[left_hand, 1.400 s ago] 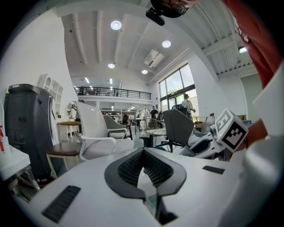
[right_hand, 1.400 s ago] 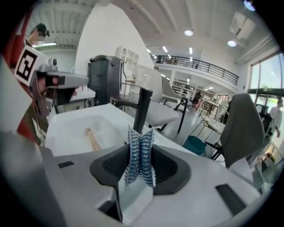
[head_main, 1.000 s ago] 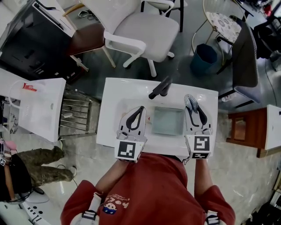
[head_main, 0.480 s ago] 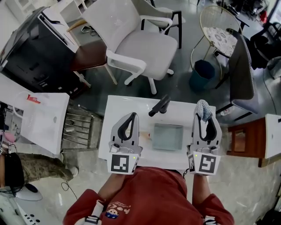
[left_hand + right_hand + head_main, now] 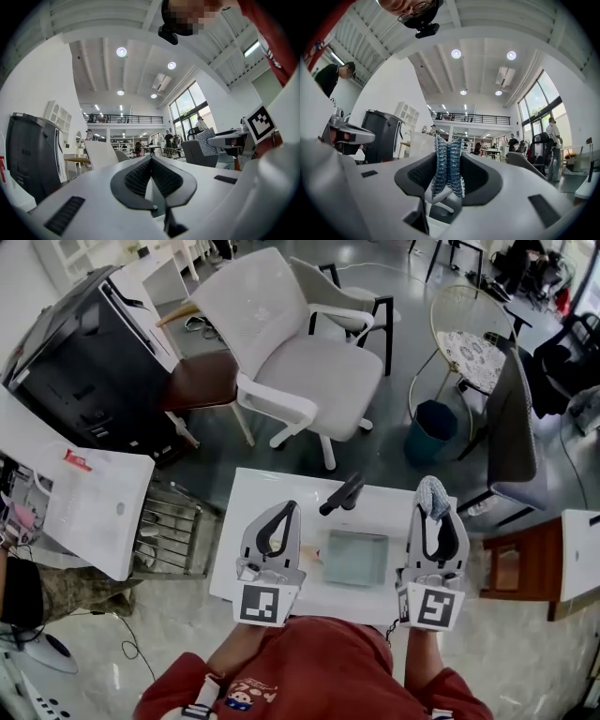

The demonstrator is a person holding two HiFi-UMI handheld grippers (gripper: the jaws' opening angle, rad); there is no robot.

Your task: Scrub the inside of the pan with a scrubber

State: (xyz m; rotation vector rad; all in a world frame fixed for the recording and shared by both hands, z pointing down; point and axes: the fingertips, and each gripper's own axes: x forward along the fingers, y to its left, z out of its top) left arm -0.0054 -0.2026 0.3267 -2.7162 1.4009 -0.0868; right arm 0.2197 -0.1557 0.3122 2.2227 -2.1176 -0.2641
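Scrubber (image 5: 447, 165), a blue and silvery mesh wad, stands pinched in the right tongs (image 5: 435, 506), its long axis running along the jaws and its end poking out past their tips, away from the person. The left tongs (image 5: 283, 514) are clenched with nothing between them, the ribbed pads (image 5: 140, 176) meeting at the front. Both point forward over the white surface (image 5: 272, 486), one on each side of the pan (image 5: 356, 559). The pan is square and grey-green and sits between them, apart from the scrubber. Its dark handle (image 5: 341, 494) shows beyond its far edge, slanting from near left to far right.
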